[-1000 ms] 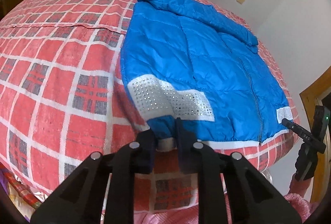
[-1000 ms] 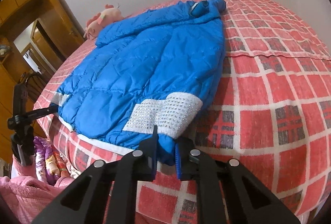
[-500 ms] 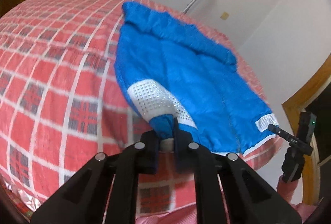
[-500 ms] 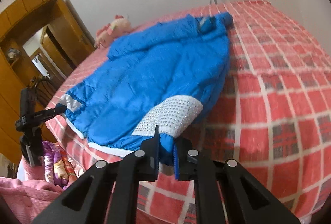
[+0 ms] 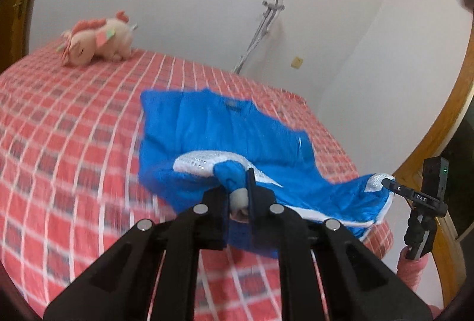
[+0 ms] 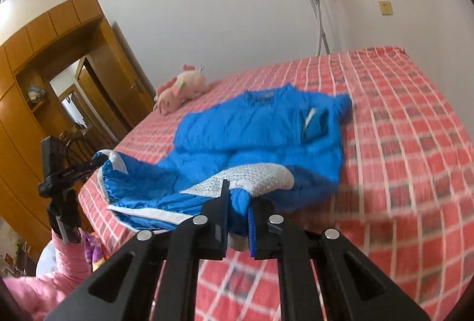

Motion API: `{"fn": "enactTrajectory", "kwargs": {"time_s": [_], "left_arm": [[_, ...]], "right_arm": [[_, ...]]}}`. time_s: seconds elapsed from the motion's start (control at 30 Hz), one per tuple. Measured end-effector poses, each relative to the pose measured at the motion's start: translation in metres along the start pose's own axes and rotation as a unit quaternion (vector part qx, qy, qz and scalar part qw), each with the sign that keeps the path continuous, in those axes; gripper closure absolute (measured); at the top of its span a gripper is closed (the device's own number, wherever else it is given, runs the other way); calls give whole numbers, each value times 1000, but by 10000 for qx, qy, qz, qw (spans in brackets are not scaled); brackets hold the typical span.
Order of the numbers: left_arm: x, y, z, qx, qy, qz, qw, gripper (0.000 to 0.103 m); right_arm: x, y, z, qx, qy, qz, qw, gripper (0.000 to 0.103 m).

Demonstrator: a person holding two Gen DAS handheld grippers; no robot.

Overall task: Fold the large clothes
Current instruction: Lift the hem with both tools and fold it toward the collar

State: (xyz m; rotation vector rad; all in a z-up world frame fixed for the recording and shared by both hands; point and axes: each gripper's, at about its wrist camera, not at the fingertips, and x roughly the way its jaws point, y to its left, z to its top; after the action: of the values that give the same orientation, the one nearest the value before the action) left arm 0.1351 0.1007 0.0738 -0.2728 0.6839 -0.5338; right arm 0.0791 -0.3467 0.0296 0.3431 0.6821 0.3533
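Blue padded jacket [image 5: 225,131], judged soft and light, is pinched at both hem corners above the bed [image 5: 74,125] by each tool: left tool [image 5: 238,196], right tool [image 6: 238,202].

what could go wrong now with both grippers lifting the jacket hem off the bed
1. Each grip is small: the left gripper and right gripper pinch only bunched corners of the blue jacket, so the slick fabric might slip out.
2. The collar end rests on the bed; pulling could drag it and spoil the fold.

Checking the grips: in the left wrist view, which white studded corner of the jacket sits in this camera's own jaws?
The near studded corner, bunched in the left gripper; the other hangs rightward from the right gripper.
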Motion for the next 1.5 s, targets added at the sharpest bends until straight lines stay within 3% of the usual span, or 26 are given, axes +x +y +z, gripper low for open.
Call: {"fn": "enactTrajectory", "kwargs": {"time_s": [0.3,0.6,0.93,1.2,1.3,1.37,1.4,1.43,1.5], "left_arm": [[64,13,79,-84,9,139,9999,94],[160,51,127,-306,366,472,9977,93],[265,98,139,-532,1017,899,9893,89],[313,123,135,-652,1301,1010,9842,87],[314,123,137,-708,1368,956,9834,86],[300,120,139,-783,1356,818,9843,78],[293,119,139,-802,1329,746,9851,74],[282,116,140,-800,1265,708,9862,57],[261,109,138,-637,1079,784,9890,48]], "right_arm": [[59,-35,82,433,214,-160,9987,94],[143,-90,124,956,604,-259,9932,94],[233,-145,138,1298,1211,-505,9828,94],[272,-180,131,1731,1437,-356,9737,92],[265,-179,131,1758,1381,-226,9744,83],[250,-172,133,1652,1262,-109,9781,72],[243,-169,134,1600,1192,-34,9799,58],[235,-164,134,1512,1117,-71,9821,42],[219,-153,133,1206,962,-405,9872,36]]}}
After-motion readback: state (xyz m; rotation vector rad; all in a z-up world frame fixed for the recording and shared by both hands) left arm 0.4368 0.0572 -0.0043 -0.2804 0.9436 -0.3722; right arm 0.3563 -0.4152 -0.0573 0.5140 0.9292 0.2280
